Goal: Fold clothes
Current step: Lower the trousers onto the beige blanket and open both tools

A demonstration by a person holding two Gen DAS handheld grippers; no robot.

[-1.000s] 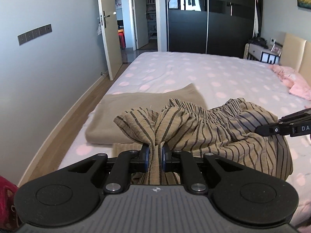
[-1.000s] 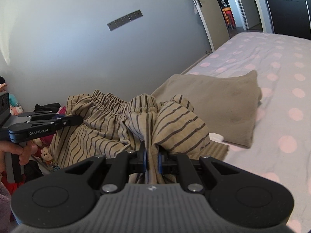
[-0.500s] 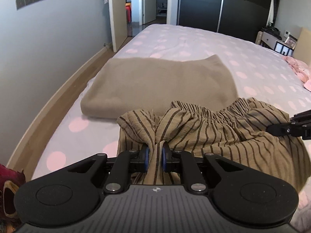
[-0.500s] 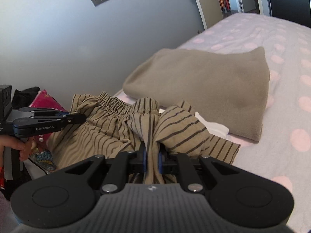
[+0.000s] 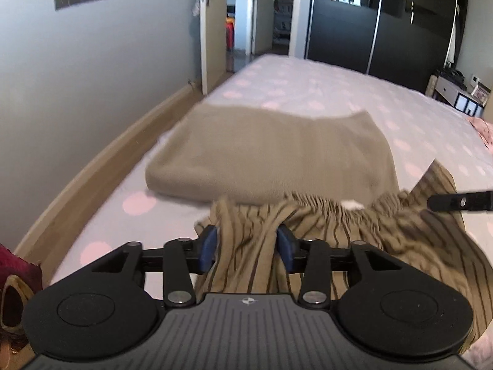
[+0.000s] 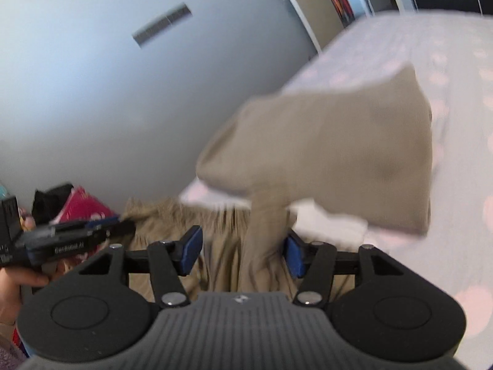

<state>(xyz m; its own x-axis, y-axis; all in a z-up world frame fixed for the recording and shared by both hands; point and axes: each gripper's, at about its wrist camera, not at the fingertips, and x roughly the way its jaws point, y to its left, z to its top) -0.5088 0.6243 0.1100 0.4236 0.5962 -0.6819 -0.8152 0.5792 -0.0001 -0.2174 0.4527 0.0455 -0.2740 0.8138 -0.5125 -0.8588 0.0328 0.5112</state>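
Note:
A tan garment with dark stripes lies bunched on the near edge of the bed; it also shows, blurred, in the right wrist view. My left gripper is open, its blue pads apart with striped cloth loose between them. My right gripper is open too, with a fold of the cloth between its pads. The right gripper's tip shows in the left wrist view; the left gripper, held in a hand, shows in the right wrist view.
A folded plain beige garment lies on the bed just beyond the striped one, also in the right wrist view. The bed has a white sheet with pink dots. A grey wall and wood floor strip run along the left. Red and dark items sit low left.
Both grippers have opened and let go of the striped garment, which has dropped onto the bed in front of the beige one. Both cameras moved forward and lower.

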